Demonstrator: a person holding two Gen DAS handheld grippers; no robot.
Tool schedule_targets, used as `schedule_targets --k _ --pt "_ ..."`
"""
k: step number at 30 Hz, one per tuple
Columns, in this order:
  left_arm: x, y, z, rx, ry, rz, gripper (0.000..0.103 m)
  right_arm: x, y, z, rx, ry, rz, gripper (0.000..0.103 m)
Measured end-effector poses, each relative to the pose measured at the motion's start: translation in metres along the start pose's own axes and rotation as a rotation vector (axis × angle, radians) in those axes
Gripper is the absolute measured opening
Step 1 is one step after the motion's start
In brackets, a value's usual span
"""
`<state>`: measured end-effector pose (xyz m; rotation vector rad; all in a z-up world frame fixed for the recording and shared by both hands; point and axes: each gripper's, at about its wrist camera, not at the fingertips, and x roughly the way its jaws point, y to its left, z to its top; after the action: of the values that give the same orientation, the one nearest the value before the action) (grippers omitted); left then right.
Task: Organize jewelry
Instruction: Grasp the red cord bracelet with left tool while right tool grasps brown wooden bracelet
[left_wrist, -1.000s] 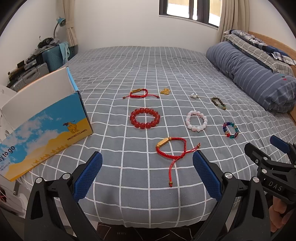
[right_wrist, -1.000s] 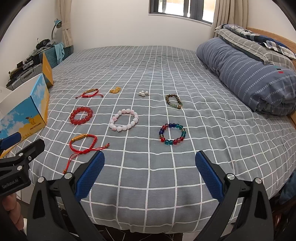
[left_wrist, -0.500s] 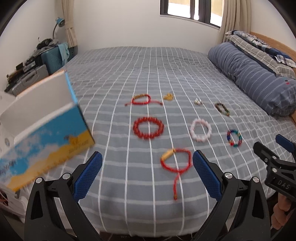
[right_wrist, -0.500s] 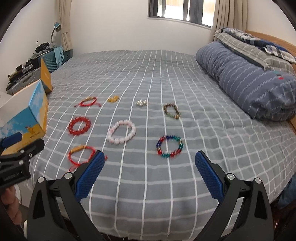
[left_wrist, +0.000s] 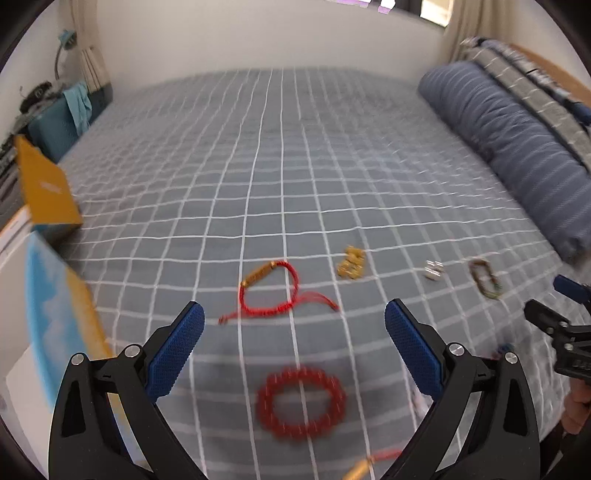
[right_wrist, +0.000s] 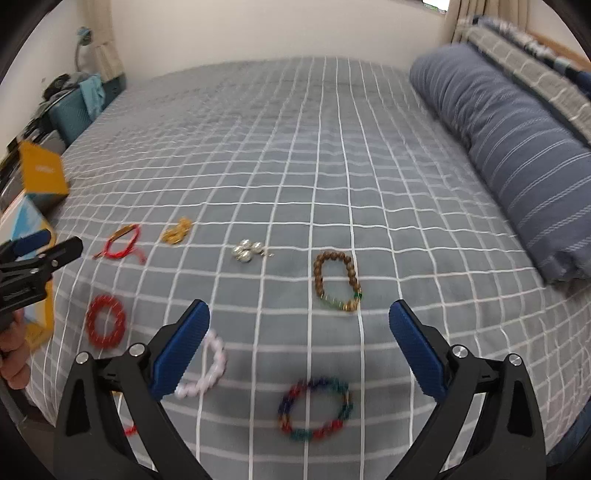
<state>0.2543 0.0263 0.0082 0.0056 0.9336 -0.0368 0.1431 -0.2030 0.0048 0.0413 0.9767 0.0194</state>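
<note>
Both grippers are hovering over the bed (right_wrist: 295, 155) with jaws spread wide and nothing between them. The left gripper (left_wrist: 294, 350) is framing the red cord bracelet (left_wrist: 271, 293), with the red bead bracelet (left_wrist: 301, 402) nearer the camera. Only the right gripper (right_wrist: 299, 347) view is showing the wooden bracelet (right_wrist: 337, 280) sharply, beside the pearls (right_wrist: 248, 251), plus the multicolour bracelet (right_wrist: 316, 410) and what is probably a pink one (right_wrist: 207, 365). The box (left_wrist: 55, 317) is sitting left of the cord bracelet.
</note>
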Motion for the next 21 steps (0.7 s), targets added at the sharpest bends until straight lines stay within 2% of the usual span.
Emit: schedule_targets --k 6,10,14,19,21 --pt "0.069 0.008 0.023 -0.021 0.139 -0.001 0.096 0.055 -0.013 0.025 0.028 0.095 -0.009 0.093" --pt "0.096 0.014 0.023 -0.045 0.203 0.006 0.096 0.088 -0.026 0.03 0.07 0.165 -0.004 0.093" --pt "0.118 0.021 0.02 -0.083 0.268 -0.01 0.096 0.11 -0.032 0.03 0.104 0.214 0.008 0.086" --pt "0.125 0.017 0.017 -0.057 0.264 0.007 0.095 0.118 -0.034 0.029 0.108 0.229 0.019 0.077" --pt "0.123 0.016 0.018 -0.055 0.26 0.01 0.088 0.12 -0.034 0.03 0.105 0.234 0.02 0.07"
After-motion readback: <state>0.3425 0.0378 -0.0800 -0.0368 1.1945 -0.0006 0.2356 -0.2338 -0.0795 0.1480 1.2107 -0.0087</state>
